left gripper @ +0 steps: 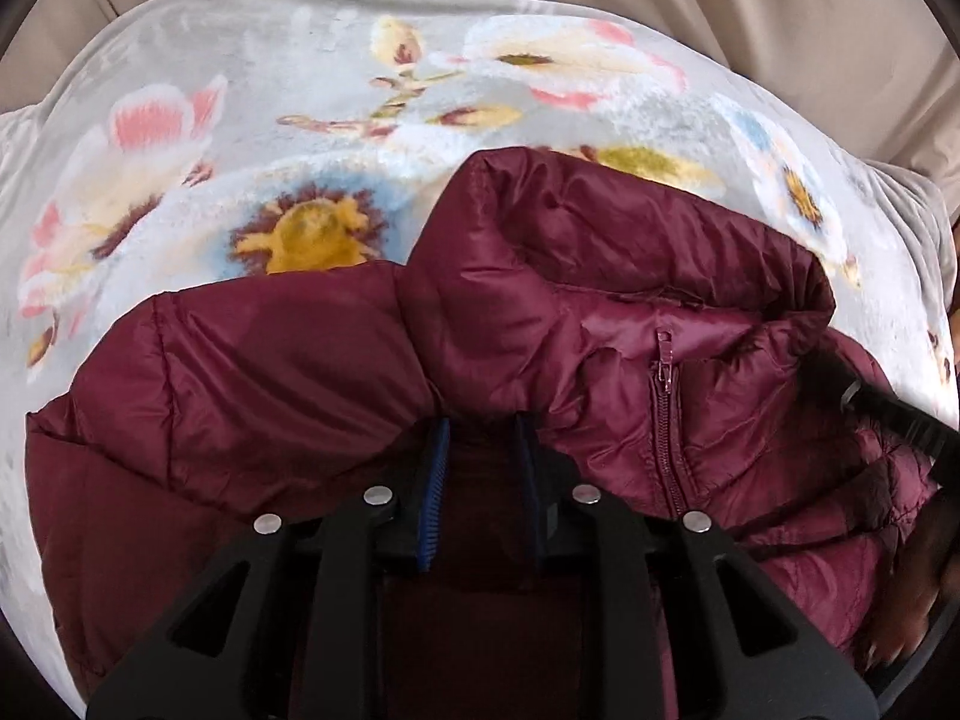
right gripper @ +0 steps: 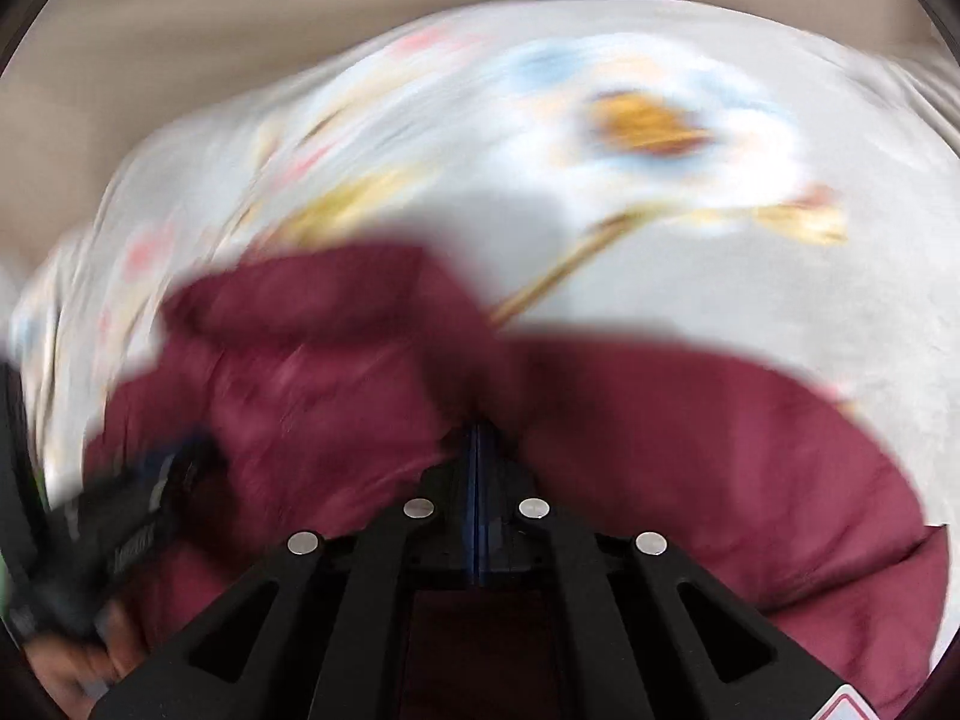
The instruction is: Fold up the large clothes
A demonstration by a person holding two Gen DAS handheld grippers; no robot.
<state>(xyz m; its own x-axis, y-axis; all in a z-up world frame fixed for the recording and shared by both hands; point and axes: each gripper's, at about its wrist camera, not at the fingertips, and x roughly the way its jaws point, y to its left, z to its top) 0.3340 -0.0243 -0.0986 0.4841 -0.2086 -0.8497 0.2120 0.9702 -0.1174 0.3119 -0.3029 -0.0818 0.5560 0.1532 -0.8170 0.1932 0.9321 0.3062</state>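
A maroon puffer jacket [left gripper: 570, 300] lies on a floral blanket, collar up and its zipper [left gripper: 663, 396] closed. My left gripper [left gripper: 480, 468] sits at the jacket's near edge. Its blue pads [left gripper: 435, 480] stand slightly apart, dark maroon fabric fills the gap, and a puffy fold bulges over the tips. In the blurred right wrist view the jacket [right gripper: 690, 450] bunches toward my right gripper [right gripper: 477, 450]. Its pads meet in a thin line and fabric puckers at the tips. Each gripper shows in the other's view: the right one [left gripper: 858, 396] at the jacket's right side, the left one [right gripper: 168, 468] at its left.
The pale grey blanket [left gripper: 240, 90] with large pink, blue and yellow flowers covers the surface under the jacket. Beige bedding [left gripper: 780, 0] lies beyond its far edge. A person's hand [right gripper: 72, 660] holds the left gripper at the lower left, and another hand [left gripper: 918, 600] shows at the right edge.
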